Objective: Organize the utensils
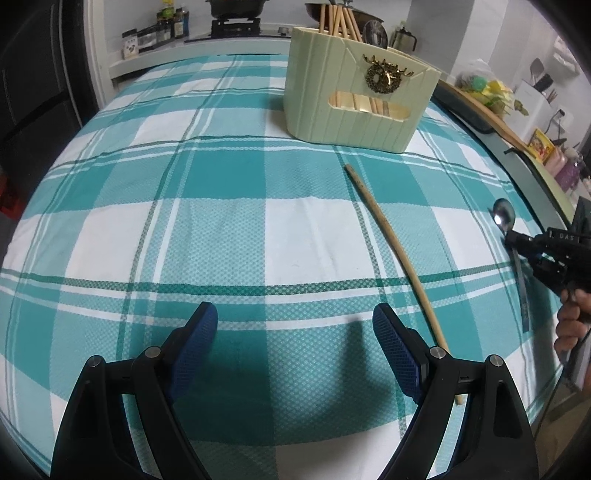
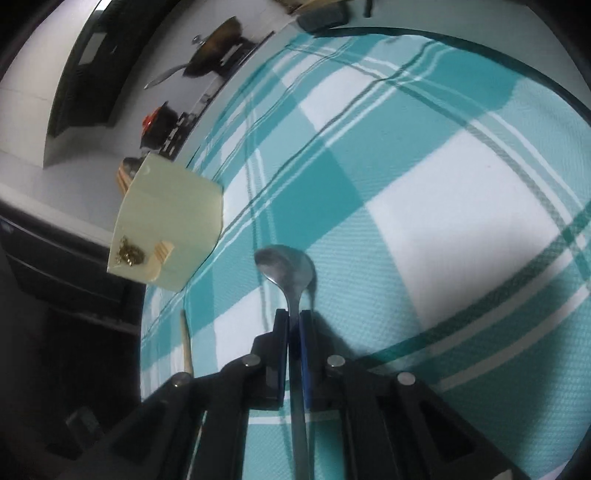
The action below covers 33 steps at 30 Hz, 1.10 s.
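We are in a home kitchen: a gas stove [image 1: 236,26] with a pot [image 1: 235,7], spice jars [image 1: 159,33], a checked tablecloth [image 1: 221,221].

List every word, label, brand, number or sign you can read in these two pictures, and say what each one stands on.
"DAS": raised letters on the black plastic body of the right gripper, seen in the left wrist view.
Labels on the dark bottles and jars on the far counter: too small to read.
Cream ribbed plastic utensil holder: only a gold deer emblem, no text.
Right wrist view: nothing readable.
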Available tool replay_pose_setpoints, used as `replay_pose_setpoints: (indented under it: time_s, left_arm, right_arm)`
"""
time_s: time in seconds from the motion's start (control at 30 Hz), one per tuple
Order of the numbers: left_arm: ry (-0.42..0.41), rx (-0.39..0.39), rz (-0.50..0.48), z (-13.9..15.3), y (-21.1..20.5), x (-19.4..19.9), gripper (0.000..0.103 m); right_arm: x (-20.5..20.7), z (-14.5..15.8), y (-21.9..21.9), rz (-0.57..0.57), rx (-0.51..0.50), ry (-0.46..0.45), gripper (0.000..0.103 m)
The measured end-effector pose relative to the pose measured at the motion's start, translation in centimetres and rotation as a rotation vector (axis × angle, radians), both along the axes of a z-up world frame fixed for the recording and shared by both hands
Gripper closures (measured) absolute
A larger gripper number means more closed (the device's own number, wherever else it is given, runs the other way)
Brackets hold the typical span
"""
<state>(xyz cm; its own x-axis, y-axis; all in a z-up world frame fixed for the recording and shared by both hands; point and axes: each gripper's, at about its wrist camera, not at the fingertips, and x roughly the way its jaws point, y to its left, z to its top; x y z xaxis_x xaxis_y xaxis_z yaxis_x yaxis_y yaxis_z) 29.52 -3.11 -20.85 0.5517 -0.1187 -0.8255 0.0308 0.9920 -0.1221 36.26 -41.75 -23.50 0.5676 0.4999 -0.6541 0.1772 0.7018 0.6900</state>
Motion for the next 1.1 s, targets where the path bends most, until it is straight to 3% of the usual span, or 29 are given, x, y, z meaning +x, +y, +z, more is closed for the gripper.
replay_pose_setpoints:
  time_s: [0.13,0.27,0.4,0.57,0.73,0.9,1.1]
  left_arm:
    - [-0.008,0.005,-0.004,0.2,-0.2,-0.1,0.016]
    - [-0.008,0.005,-0.003,0.3,-0.2,-0.2,0.016]
    - [-0.010,-0.005,-0.010,0.6,-0.3,0.0,0.016]
    - [0.024,-0.076,-0.040,0.8,-1.4,1.6,0.016]
    - [0.057,-0.080,-0.065,-0.1,-5.1,3.9,0.016]
    - [0.006,0.139,-0.090,-1.7,-8.9,3.6,0.015]
    - [-0.010,0.154,-0.071,-1.8,-6.7,3.0,0.010]
  right_arm:
    - [-0.8,0.9,-1.4,-0.051,-0.094,0.001,0.090]
    - [-1.4,2.4,-1.5,-0.070,-0.243,-0.023,0.067]
    - [-2.6,3.9,-0.5,-0.054,-0.374,-0.055,0.054]
    - [-5.7,4.6,1.3,-0.014,-0.491,-0.082,0.053]
    - [-7.6,4.7,3.7,0.017,-0.552,-0.107,0.053]
    - [-8.2,5.4,5.1,0.041,-0.568,-0.149,0.053]
    - [-8.3,5.5,4.3,0.033,-0.606,-0.137,0.053]
